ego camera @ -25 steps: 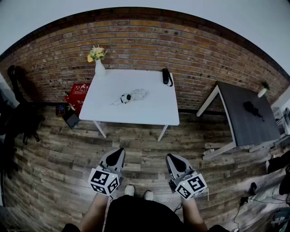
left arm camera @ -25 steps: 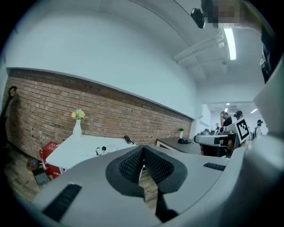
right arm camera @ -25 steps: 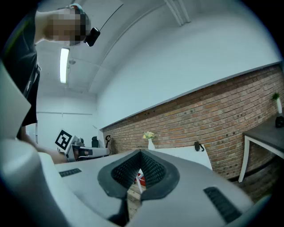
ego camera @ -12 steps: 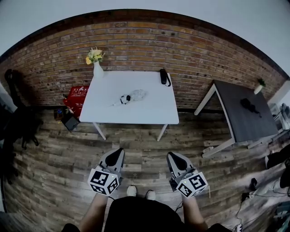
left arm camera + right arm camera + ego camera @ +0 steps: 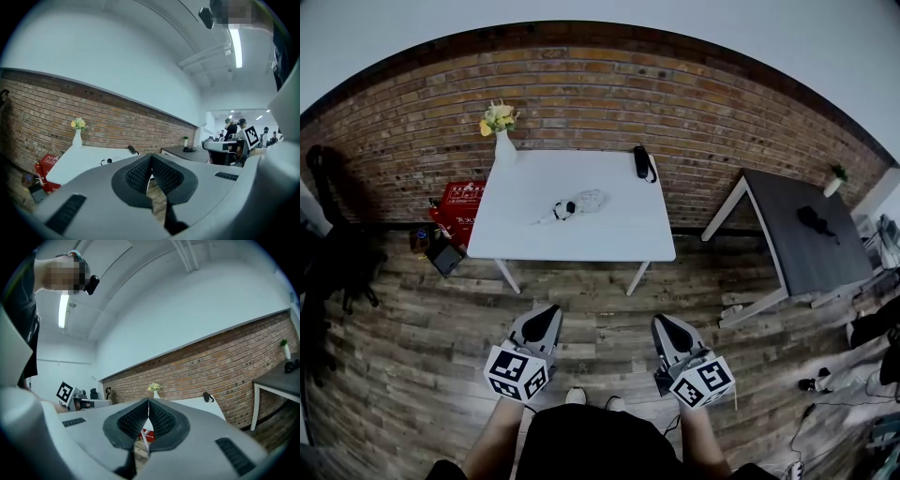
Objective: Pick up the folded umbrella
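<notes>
Far ahead, the umbrella (image 5: pixel 643 162) lies end-on to the brick wall (image 5: pixel 581 89), nearer the right gripper (image 5: pixel 664 322) than the left gripper (image 5: pixel 546 313), both pressed together and empty.

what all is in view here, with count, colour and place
white table: 1, white, centre
vase of flowers: 1, white with yellow blooms, white table's back left corner
folded umbrella: 1, black, white table's back right edge
pale bundle: 1, whitish with black-and-white part, white table's middle
box: 1, red, floor left of white table
dark table: 1, dark grey, right
potted plant: 1, green, dark table's far corner
shoes: 2, light, bottom centre
left gripper: 1, grey, shut, empty
right gripper: 1, grey, shut, empty
</notes>
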The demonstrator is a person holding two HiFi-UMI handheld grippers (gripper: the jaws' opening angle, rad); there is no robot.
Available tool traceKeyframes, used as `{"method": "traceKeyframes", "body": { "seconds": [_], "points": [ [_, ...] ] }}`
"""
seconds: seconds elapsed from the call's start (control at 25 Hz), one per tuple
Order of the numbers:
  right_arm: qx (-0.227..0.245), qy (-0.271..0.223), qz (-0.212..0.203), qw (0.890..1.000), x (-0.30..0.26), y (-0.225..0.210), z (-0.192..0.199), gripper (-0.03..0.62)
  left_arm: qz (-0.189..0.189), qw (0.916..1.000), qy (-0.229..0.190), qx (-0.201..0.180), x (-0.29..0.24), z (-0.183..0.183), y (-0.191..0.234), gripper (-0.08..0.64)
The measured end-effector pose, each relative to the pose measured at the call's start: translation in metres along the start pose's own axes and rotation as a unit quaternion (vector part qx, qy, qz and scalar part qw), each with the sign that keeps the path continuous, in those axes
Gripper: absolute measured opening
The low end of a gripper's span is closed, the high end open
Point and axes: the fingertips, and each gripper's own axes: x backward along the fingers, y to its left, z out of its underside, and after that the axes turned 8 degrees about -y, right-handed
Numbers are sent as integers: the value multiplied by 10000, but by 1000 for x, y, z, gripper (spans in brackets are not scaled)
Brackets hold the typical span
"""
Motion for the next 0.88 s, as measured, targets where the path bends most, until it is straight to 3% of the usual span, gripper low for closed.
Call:
{"method": "traceKeyframes", "body": {
  "seconds": [0.48,0.88],
  "points": [
    [34,46,153,9999,-26,18,9,21,329,9994,27,61,9,5,34,14],
    [-18,123,23,9999,-54,14,14,21,227,9996,126,114,2,11,55,14]
  ]
}}
